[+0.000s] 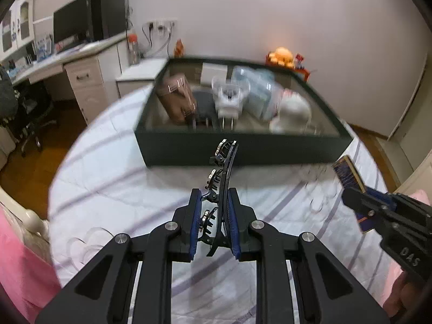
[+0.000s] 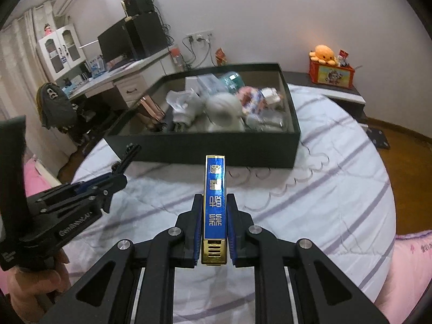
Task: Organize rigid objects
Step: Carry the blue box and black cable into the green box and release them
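My left gripper (image 1: 214, 193) is shut on a black hair clip (image 1: 221, 178) with silver studs, held above the bed just in front of a dark open box (image 1: 189, 145). My right gripper (image 2: 214, 197) is shut on a slim blue and gold box (image 2: 215, 202), also held above the bed in front of the dark box (image 2: 216, 148). The dark box holds several items: a brown carton (image 1: 176, 97), a white plug adapter (image 1: 229, 100), clear packets and a white round thing (image 1: 294, 108). Each gripper shows in the other's view, the right gripper (image 1: 351, 189) and the left gripper (image 2: 118, 172).
The box sits on a white bedsheet with purple stripes (image 2: 324, 189). A pink pillow (image 1: 21, 256) lies at the left. A desk with a monitor (image 1: 73, 24) and a chair stand left of the bed. An orange plush (image 2: 324, 52) sits on a red box at the back right.
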Available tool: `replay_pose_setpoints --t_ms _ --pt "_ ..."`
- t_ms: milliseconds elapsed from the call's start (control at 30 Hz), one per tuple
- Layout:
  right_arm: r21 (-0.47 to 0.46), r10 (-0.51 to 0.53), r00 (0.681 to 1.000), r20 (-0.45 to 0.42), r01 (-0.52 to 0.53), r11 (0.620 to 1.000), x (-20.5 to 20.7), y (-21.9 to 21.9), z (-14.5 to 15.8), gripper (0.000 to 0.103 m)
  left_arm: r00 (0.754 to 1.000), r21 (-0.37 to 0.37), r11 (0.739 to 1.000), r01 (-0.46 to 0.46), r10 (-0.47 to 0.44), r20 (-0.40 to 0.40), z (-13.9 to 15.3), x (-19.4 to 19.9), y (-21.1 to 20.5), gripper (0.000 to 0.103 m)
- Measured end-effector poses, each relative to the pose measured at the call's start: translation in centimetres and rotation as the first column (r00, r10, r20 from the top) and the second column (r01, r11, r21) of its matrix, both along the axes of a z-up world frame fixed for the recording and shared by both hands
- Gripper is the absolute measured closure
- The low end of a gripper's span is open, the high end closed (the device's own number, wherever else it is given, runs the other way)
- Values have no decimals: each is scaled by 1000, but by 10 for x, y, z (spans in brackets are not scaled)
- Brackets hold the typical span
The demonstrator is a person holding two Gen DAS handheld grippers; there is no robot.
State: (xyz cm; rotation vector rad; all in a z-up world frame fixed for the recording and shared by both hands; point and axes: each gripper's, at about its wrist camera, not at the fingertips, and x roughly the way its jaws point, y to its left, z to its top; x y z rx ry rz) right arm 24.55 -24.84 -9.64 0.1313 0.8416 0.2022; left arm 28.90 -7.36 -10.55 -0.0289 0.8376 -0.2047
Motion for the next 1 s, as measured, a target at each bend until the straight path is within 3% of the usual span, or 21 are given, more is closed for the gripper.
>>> replay_pose_setpoints --t_ms 367,567,800,1000 --pt "-24 36 991 128 -33 999 43 2 64 88 988 -15 1000 -13 15 151 70 32 6 84" --pt "-26 38 985 167 -34 999 89 -3 86 88 981 -25 1000 -9 13 193 89 79 0 84" --pt "-45 40 991 131 -34 998 152 -4 76 87 988 -39 999 -12 17 154 70 134 -8 84" --pt "-47 27 999 44 -25 999 194 -11 41 87 996 -26 1000 -14 17 83 37 176 -17 84"
